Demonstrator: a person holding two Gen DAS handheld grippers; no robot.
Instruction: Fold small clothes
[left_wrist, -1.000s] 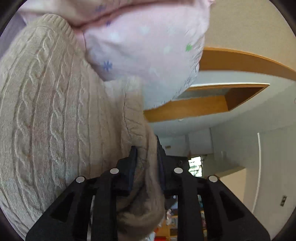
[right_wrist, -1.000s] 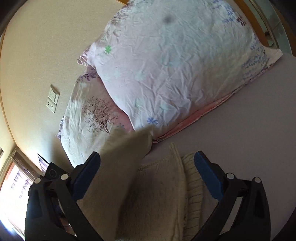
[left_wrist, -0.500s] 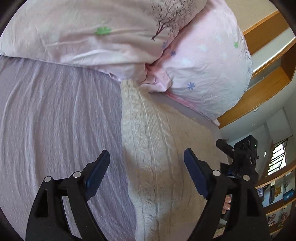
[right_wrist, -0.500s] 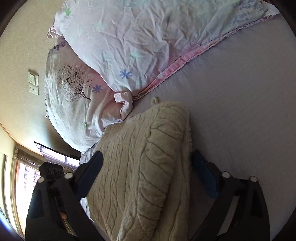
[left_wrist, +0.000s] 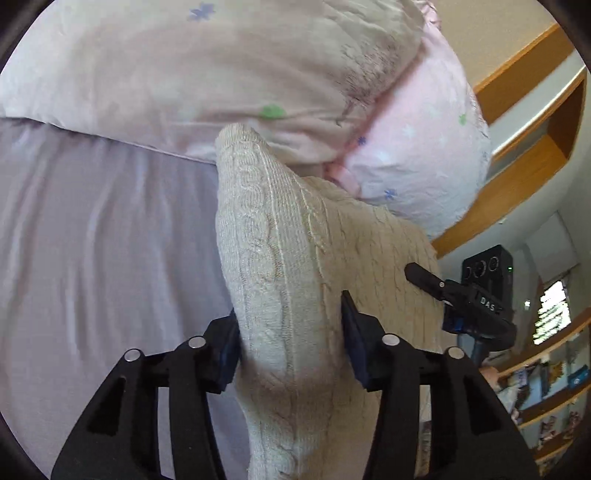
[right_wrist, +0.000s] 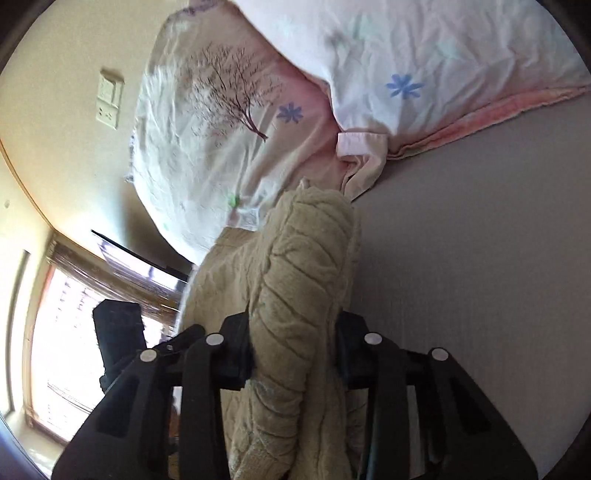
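Note:
A cream cable-knit sweater (left_wrist: 295, 266) lies folded on the lilac bed sheet (left_wrist: 92, 240), its far end against the pillows. My left gripper (left_wrist: 290, 336) is shut on the sweater's left edge, fabric bunched between the blue pads. In the right wrist view the same sweater (right_wrist: 303, 266) is bunched and lifted. My right gripper (right_wrist: 295, 347) is shut on its right edge. The right gripper also shows in the left wrist view (left_wrist: 461, 295), beside the sweater.
Two pink floral pillows (left_wrist: 221, 74) (right_wrist: 406, 74) lie at the head of the bed, touching the sweater. A wall with a switch plate (right_wrist: 109, 98) and a bright window (right_wrist: 55, 332) stand to the left. Wooden shelves (left_wrist: 535, 129) are at the right.
Both grippers were open around the flat sweater half a second ago. Both have now closed on its edges and the fabric has bunched up between the pads.

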